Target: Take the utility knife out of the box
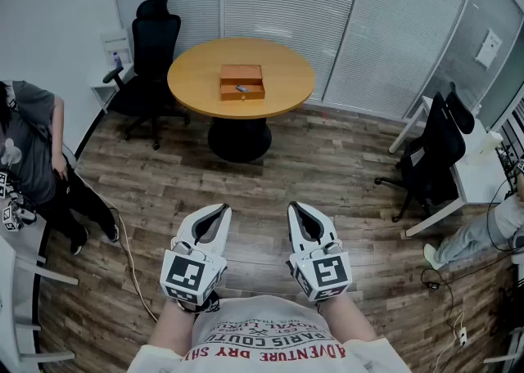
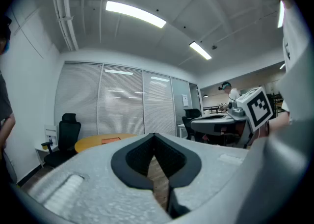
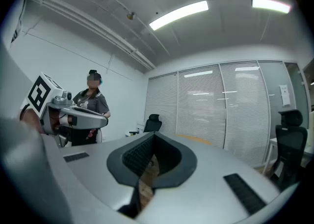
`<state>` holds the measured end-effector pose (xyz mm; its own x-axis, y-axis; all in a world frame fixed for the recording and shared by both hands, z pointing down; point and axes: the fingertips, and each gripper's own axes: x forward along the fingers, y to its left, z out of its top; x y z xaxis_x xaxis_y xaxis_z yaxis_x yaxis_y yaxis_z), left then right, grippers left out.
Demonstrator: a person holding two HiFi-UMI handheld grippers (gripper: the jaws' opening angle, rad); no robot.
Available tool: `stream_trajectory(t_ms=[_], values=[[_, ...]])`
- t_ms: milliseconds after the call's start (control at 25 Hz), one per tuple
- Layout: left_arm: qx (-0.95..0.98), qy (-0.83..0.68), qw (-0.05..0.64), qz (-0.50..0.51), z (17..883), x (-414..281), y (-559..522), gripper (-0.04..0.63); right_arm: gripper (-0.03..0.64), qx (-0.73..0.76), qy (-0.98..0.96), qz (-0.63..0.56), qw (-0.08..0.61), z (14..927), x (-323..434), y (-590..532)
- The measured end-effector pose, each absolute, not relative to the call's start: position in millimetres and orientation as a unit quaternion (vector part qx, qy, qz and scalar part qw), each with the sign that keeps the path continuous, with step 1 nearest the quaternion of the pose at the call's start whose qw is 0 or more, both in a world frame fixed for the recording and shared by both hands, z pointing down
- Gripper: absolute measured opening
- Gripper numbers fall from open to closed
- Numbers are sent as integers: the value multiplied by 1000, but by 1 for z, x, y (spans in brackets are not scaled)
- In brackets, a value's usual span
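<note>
A small wooden box [image 1: 241, 83] stands on a round yellow table [image 1: 196, 77] far across the room. Its front drawer is pulled out, and a small dark thing, seemingly the utility knife [image 1: 242, 88], lies in it. My left gripper [image 1: 224, 210] and right gripper [image 1: 294, 207] are held side by side close to my body, over the wood floor, pointing level toward the table. Both are shut with nothing between the jaws. In the left gripper view the tips [image 2: 154, 135] meet, with the table [image 2: 98, 142] small behind them. The right gripper view shows its tips [image 3: 153, 134] also touching.
A black office chair [image 1: 151, 52] stands left of the table and another [image 1: 434, 155] by a white desk [image 1: 475, 179] at the right. A person [image 1: 33, 159] stands at the left wall. A cable [image 1: 131, 269] runs over the floor. Blinds line the far wall.
</note>
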<state>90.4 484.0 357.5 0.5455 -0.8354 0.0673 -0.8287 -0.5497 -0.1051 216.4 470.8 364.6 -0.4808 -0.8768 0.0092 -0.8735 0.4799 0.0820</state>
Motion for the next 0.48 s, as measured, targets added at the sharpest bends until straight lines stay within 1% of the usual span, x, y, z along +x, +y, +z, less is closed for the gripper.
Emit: stream_trajectory(t_ms=[480], values=[[-872, 487, 27, -43, 362, 93, 471, -5, 6, 501, -865, -29, 23, 376, 215, 461]])
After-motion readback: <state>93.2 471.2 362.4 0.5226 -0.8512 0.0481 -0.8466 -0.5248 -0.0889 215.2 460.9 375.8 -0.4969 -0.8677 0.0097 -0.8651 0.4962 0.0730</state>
